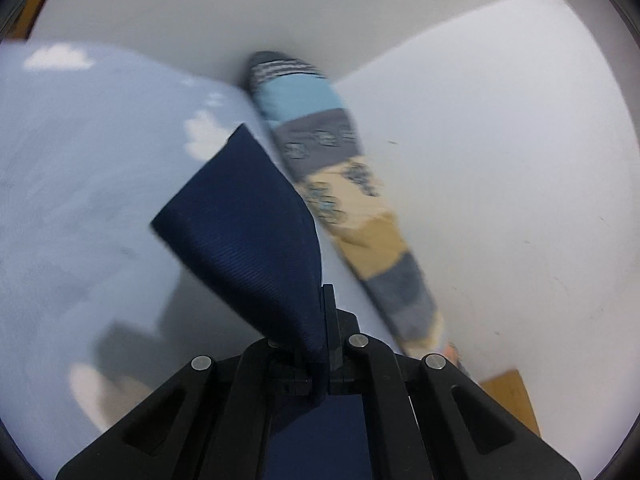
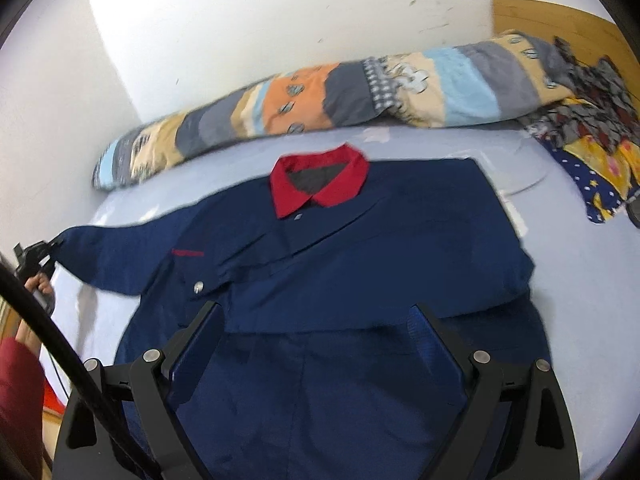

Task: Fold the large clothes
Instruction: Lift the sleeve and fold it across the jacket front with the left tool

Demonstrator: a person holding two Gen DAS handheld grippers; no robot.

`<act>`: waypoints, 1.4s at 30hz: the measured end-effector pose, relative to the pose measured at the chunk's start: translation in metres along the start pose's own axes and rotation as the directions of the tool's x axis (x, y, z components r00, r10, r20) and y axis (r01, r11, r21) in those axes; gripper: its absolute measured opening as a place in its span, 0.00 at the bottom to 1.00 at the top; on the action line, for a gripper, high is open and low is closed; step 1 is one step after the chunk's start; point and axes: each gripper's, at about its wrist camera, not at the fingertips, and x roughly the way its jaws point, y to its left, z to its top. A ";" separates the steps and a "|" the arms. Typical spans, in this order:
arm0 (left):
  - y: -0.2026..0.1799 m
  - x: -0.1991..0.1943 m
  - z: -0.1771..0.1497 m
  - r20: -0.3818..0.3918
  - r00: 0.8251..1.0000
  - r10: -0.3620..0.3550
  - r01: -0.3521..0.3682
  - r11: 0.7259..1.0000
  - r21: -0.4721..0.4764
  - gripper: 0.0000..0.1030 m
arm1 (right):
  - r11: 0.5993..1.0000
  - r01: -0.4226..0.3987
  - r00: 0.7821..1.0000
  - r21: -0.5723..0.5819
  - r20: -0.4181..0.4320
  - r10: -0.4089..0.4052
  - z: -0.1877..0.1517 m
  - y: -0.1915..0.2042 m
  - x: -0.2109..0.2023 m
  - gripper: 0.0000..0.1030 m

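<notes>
At the far left of the right wrist view, a person's hand (image 2: 38,282) is gripping the handle of the left claw (image 2: 51,245), and that claw is pinching the cuff end of the sleeve (image 2: 100,258), which is stretching out sideways from the shirt (image 2: 360,248) and hanging just above the pale blue bed sheet (image 2: 580,300). A red-sleeved arm (image 2: 20,392) is showing low at the left edge, with a black cable (image 2: 60,344) crossing in front of it.

In the left wrist view the left claw (image 1: 326,368) is standing pressed together on the navy cloth, with the sleeve (image 1: 248,232) fanning up and to the left from its tips over the sheet (image 1: 80,200).

Moving rightward, the navy shirt is lying flat and face up on the bed, its red collar (image 2: 320,180) pointing toward the wall. Behind it a rolled patchwork quilt (image 2: 320,96) is running along the white wall (image 2: 280,12); in the left wrist view the same quilt (image 1: 352,200) is lying in the corner.

The right claw (image 2: 318,316) is standing spread wide, gripping nothing, directly above the lower front of the shirt, whose hem edge is lying between the two blue-padded fingers (image 2: 436,344).

At the far right, a heap of patterned cloth (image 2: 592,120) is lying beside the wooden headboard (image 2: 560,20).
</notes>
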 end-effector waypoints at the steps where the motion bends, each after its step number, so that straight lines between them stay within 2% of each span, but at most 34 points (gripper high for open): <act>1: -0.022 -0.005 -0.001 -0.004 1.000 -0.020 0.020 1.000 0.021 0.02 | 1.000 0.010 1.000 0.009 0.018 -0.010 0.002 -0.004 -0.006 0.93; 7: -0.150 -0.036 -0.021 -0.047 0.989 -0.137 0.143 0.980 0.136 0.02 | 0.995 0.074 0.989 0.065 0.124 -0.082 0.010 -0.039 -0.045 0.93; 12: -0.265 -0.053 -0.059 -0.111 0.973 -0.201 0.222 0.944 0.245 0.02 | 0.986 0.107 0.975 0.126 0.183 -0.129 0.009 -0.072 -0.074 0.93; 14: -0.307 -0.056 -0.083 -0.144 0.965 -0.218 0.251 0.924 0.288 0.02 | 0.983 0.105 0.970 0.151 0.203 -0.135 0.009 -0.085 -0.084 0.93; 19: -0.381 -0.048 -0.153 -0.234 0.945 -0.226 0.303 0.875 0.378 0.02 | 0.969 0.115 0.950 0.220 0.260 -0.172 0.008 -0.116 -0.113 0.93; 23: -0.419 -0.036 -0.236 -0.314 0.932 -0.181 0.317 0.827 0.464 0.02 | 0.957 0.095 0.936 0.273 0.302 -0.179 0.007 -0.137 -0.134 0.93; 25: -0.428 -0.020 -0.283 -0.360 0.921 -0.148 0.323 0.807 0.495 0.02 | 0.954 0.096 0.930 0.282 0.316 -0.188 0.008 -0.143 -0.141 0.93; 28: -0.430 0.008 -0.358 -0.448 0.889 -0.096 0.345 0.783 0.518 0.02 | 0.950 0.096 0.920 0.298 0.337 -0.198 0.008 -0.149 -0.149 0.93; 31: -0.417 0.033 -0.440 -0.540 0.841 -0.035 0.370 0.766 0.526 0.02 | 0.947 0.087 0.916 0.309 0.348 -0.198 0.008 -0.152 -0.154 0.93; 32: -0.409 0.043 -0.473 -0.575 0.818 -0.008 0.376 0.764 0.525 0.03 | 0.946 0.088 0.915 0.311 0.350 -0.201 0.008 -0.152 -0.155 0.93; 34: -0.393 0.054 -0.520 -0.614 0.788 0.042 0.376 0.758 0.533 0.06 | 0.947 0.087 0.915 0.308 0.351 -0.199 0.009 -0.153 -0.154 0.93; 36: -0.372 0.057 -0.576 -0.636 0.763 0.119 0.359 0.740 0.569 0.09 | 0.949 0.095 0.915 0.301 0.349 -0.202 0.009 -0.152 -0.153 0.93; 38: -0.350 0.061 -0.619 -0.637 0.740 0.215 0.327 0.713 0.620 0.18 | 0.951 0.095 0.917 0.295 0.346 -0.199 0.009 -0.151 -0.152 0.93; 40: -0.328 0.071 -0.650 -0.645 0.703 0.299 0.324 0.672 0.665 0.46 | 0.952 0.100 0.918 0.290 0.342 -0.201 0.009 -0.151 -0.150 0.93; 41: -0.324 0.064 -0.661 -0.633 0.711 0.305 0.344 0.635 0.692 0.49 | 0.952 0.100 0.918 0.289 0.341 -0.200 0.009 -0.151 -0.150 0.93; 42: -0.326 0.055 -0.665 -0.620 0.727 0.296 0.365 0.598 0.713 0.60 | 0.952 0.100 0.918 0.289 0.342 -0.200 0.009 -0.151 -0.150 0.93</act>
